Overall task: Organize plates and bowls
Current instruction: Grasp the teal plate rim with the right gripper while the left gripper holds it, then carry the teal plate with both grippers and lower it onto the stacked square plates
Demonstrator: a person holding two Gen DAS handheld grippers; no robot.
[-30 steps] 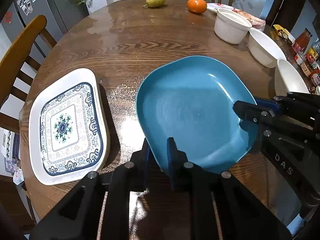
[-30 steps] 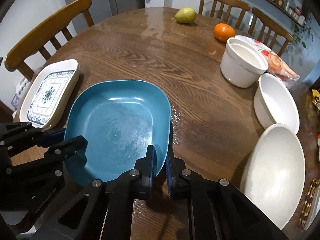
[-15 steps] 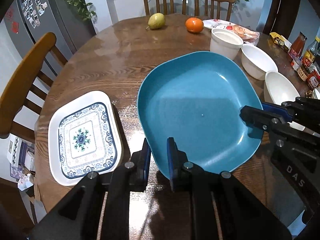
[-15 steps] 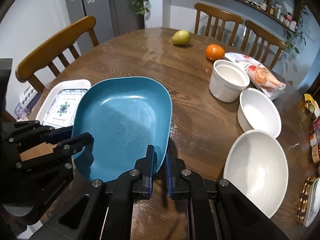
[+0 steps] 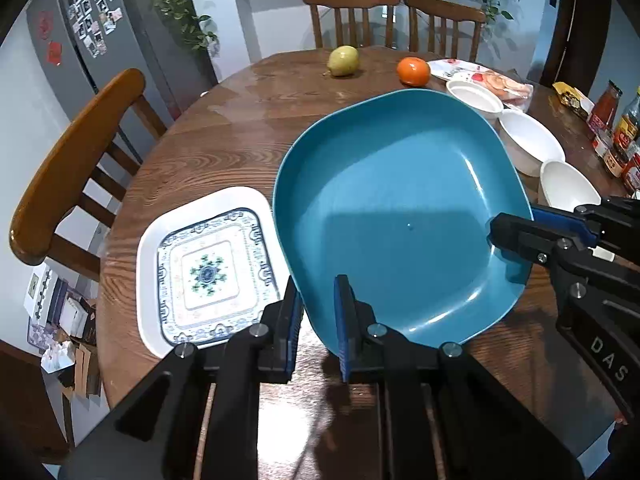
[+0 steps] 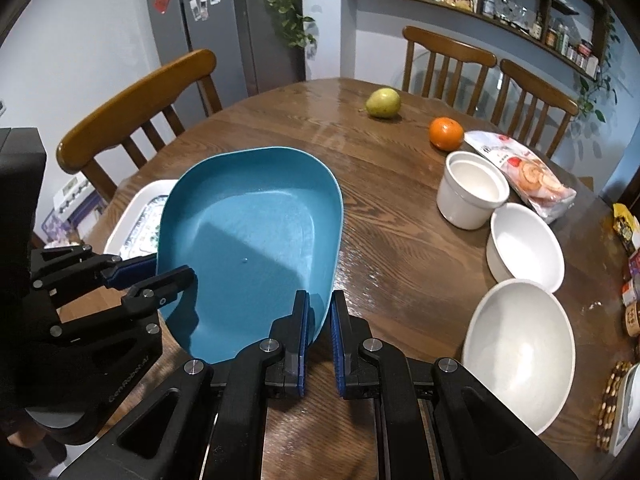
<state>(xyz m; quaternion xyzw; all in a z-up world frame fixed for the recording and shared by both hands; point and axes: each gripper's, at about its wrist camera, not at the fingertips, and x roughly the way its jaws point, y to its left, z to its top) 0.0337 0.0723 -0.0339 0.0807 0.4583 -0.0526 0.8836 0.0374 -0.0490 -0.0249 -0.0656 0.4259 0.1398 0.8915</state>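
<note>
The blue plate [image 5: 400,216] is held tilted above the tabletop [image 5: 240,128] beside the patterned plate [image 5: 204,272], clamped at its rim by the left gripper [image 5: 318,320] and the right gripper [image 6: 318,332], so uneven pull could cause slippage.

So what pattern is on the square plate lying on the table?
White square plate with a blue-green floral centre and scroll border; clearest in the left wrist view.

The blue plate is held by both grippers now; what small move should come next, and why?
Probably carry the blue plate left over the patterned plate and lower it. Both grippers' jaws pinch its rim, it hangs clear of the table, and stacking them fits.
</note>
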